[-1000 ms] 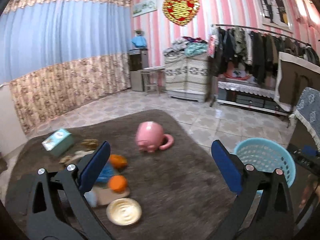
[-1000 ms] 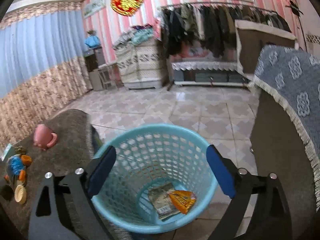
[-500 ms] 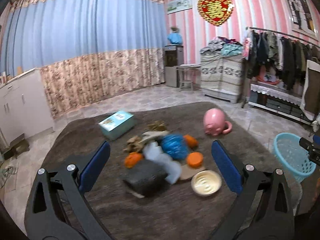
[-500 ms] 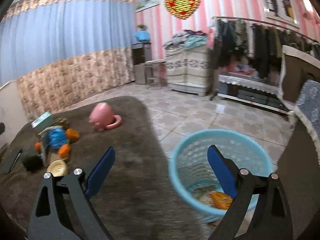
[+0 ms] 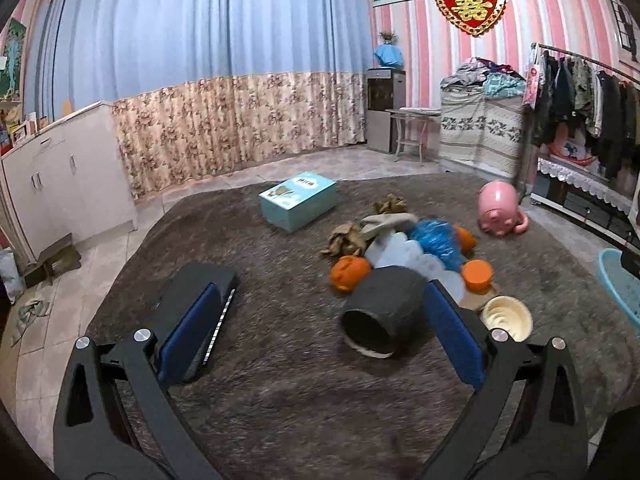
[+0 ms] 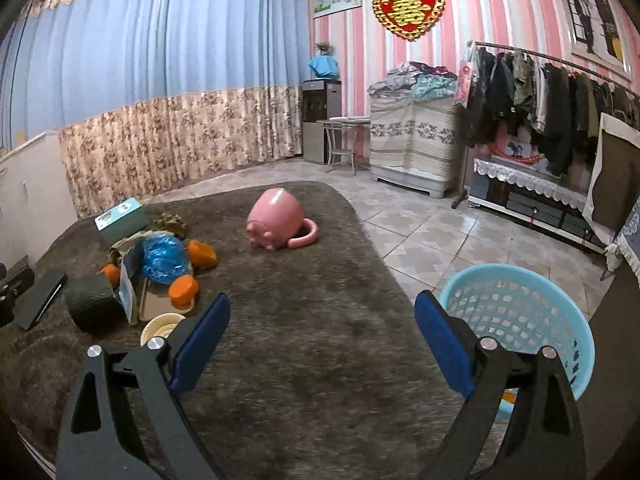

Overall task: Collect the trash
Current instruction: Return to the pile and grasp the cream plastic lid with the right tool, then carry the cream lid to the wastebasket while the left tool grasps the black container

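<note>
Trash pile (image 5: 404, 248) heaped on brown rug (image 5: 280, 380), mid-rug.

Around the pile: teal box (image 5: 298, 200) behind, pink mug (image 5: 500, 208) to the right, dark cup (image 5: 380, 312) tipped over in front, cream bowl (image 5: 507, 317) just beside. Blue basket (image 6: 516, 320) off the rug's right edge. Left gripper (image 5: 320, 336) and right gripper (image 6: 320, 344) both spread wide, holding nothing.

The right hand-held gripper (image 6: 320, 340) hangs with jaws wide apart and nothing between them above a brown rug (image 6: 304, 280). A blue basket (image 6: 520, 312) stands right; a litter heap (image 6: 160, 264) and pink mug (image 6: 276, 224) lie left.
</note>
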Demonstrator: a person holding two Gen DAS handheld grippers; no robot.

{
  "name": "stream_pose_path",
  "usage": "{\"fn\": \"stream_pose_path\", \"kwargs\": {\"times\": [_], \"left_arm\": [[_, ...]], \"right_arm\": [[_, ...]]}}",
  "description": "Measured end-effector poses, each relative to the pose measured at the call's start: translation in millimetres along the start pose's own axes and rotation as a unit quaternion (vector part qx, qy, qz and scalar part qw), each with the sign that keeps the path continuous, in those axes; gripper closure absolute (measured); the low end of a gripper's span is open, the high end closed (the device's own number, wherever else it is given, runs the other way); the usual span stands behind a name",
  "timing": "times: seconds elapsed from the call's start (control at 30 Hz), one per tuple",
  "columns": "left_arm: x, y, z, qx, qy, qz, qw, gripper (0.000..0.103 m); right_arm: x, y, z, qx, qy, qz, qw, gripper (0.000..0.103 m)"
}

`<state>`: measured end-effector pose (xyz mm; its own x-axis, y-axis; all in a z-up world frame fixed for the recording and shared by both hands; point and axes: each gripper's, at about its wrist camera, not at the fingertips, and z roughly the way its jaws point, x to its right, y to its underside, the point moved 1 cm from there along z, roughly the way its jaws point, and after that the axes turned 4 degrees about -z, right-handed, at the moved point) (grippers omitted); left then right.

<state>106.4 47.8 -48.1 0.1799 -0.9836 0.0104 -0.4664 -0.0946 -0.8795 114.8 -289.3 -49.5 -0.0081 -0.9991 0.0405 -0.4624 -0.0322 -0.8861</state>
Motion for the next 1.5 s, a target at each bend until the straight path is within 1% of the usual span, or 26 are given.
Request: {"fn": "stream_pose_path", "kwargs": {"times": [0.17,0.33,0.53,0.67,0.8,1.0,1.07,1.13,1.2,1.23,1.27,1.3,1.43,1.5], "left_arm": [[-11.6,4.5,10.4,-0.008,-0.006,-0.002,1.0000,0.005],[-20.6,15.5,20.1,-0.019,-0.017,-0.009,0.9996,0.005],[-29.8,25.9,34.2,-0.037,-0.019,-0.016,0.9990,0.005],[-36.5,28.6,40.5,-0.041,-0.018,-0.022,0.9987,0.005],[-39.6,25.3,40.8,-0.038,-0.021,-0.021,0.9988,0.005],[-39.7,24.9,38.4,-0.035,-0.011,-0.012,0.9993,0.005],[-38.4,25.1,38.5,-0.035,-0.008,-0.009,0.9993,0.005],[-36.2,25.3,40.0,-0.038,-0.007,-0.006,0.9993,0.005],[-32.9,25.4,41.8,-0.042,-0.005,-0.001,0.9991,0.005],[-31.4,25.1,42.8,-0.044,-0.004,0.001,0.9990,0.005],[-29.4,24.9,43.8,-0.046,-0.003,0.004,0.9989,0.005],[-26.9,24.5,45.3,-0.050,0.000,0.006,0.9987,0.005],[-17.7,22.2,55.9,-0.070,0.021,0.001,0.9973,0.005],[-9.7,21.2,61.4,-0.077,0.031,0.006,0.9965,0.005]], "right_arm": [[-15.3,3.1,8.4,-0.012,-0.012,-0.008,1.000,0.011],[-30.1,10.1,23.4,-0.034,-0.016,-0.021,0.999,0.011],[-48.7,19.9,38.0,-0.059,-0.043,-0.029,0.997,0.011],[-65.9,24.4,46.0,-0.073,-0.060,-0.049,0.994,0.011],[-87.8,28.4,52.0,-0.082,-0.088,-0.072,0.990,0.011],[-117.6,35.3,71.8,-0.116,-0.128,-0.103,0.980,0.011],[-126.4,38.7,76.1,-0.122,-0.122,-0.120,0.978,0.011],[-131.2,40.9,82.7,-0.133,-0.124,-0.126,0.975,0.011],[-131.7,40.8,86.1,-0.139,-0.132,-0.123,0.974,0.014],[-130.7,39.7,85.6,-0.137,-0.144,-0.120,0.973,0.022],[-130.2,39.5,85.1,-0.137,-0.152,-0.118,0.972,0.035],[-129.3,39.3,85.5,-0.140,-0.162,-0.117,0.970,0.041],[-124.0,38.3,83.3,-0.138,-0.176,-0.111,0.968,0.042],[-116.5,34.0,79.8,-0.128,-0.164,-0.114,0.971,0.042]]}}
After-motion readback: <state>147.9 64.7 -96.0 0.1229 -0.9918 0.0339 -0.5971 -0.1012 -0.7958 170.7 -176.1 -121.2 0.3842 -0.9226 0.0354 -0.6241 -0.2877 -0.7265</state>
